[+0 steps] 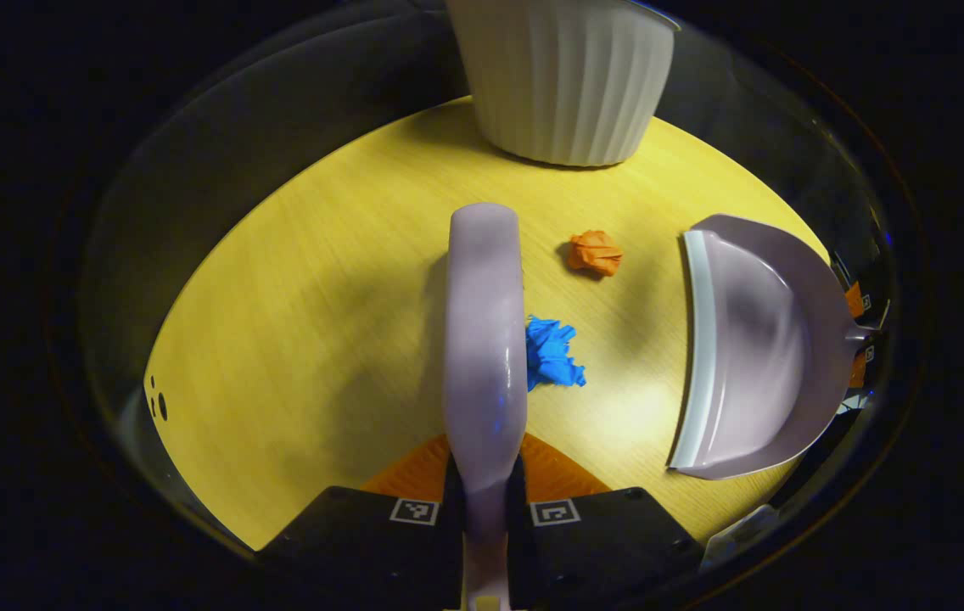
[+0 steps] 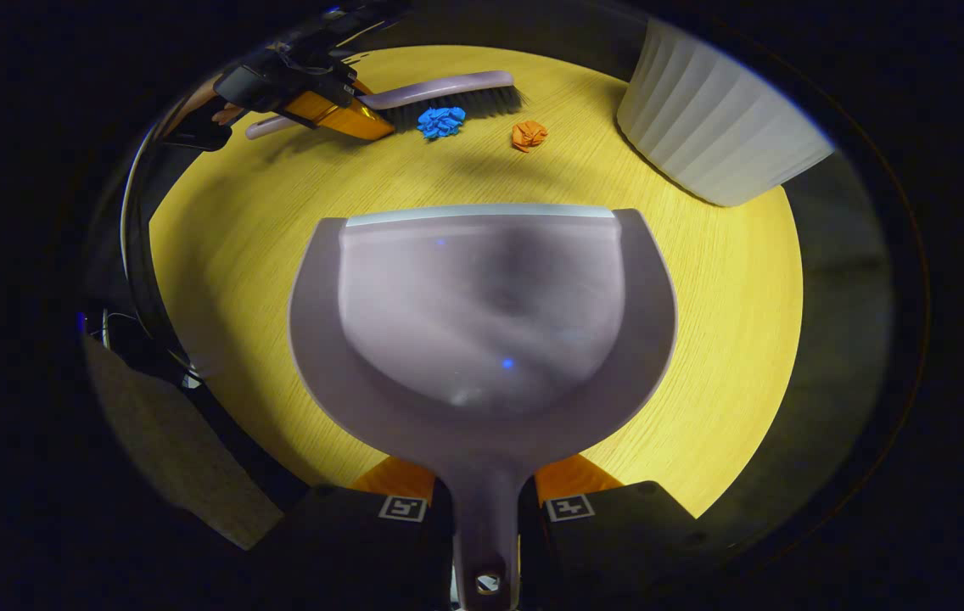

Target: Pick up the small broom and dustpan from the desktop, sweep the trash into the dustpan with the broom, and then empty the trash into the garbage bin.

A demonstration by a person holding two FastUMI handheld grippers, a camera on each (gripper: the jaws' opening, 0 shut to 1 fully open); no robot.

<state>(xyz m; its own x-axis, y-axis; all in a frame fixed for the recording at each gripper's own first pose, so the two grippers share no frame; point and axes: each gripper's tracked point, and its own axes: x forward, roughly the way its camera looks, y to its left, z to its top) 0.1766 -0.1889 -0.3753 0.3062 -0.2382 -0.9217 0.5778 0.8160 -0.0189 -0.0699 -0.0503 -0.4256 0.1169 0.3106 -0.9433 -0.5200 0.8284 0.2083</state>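
Broom and dustpan both held, two paper scraps left to sweep.

The bin [image 1: 567, 81], ribbed and pale, stands top centre on the table [image 1: 295, 322]. The dustpan [image 2: 482, 322], stiff light plastic, is pinched at its handle by the right gripper [image 2: 486, 509]. The left gripper [image 1: 486, 509] pinches the glossy broom [image 1: 486, 339]. The blue scrap [image 1: 552, 352] touches the broom; the orange scrap [image 1: 594, 252], feather-light, lies nearby.

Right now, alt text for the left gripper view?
The left gripper holds the broom over a yellow table, beside blue trash. Orange trash lies farther on, the dustpan to the right, a white ribbed bin at the far edge.
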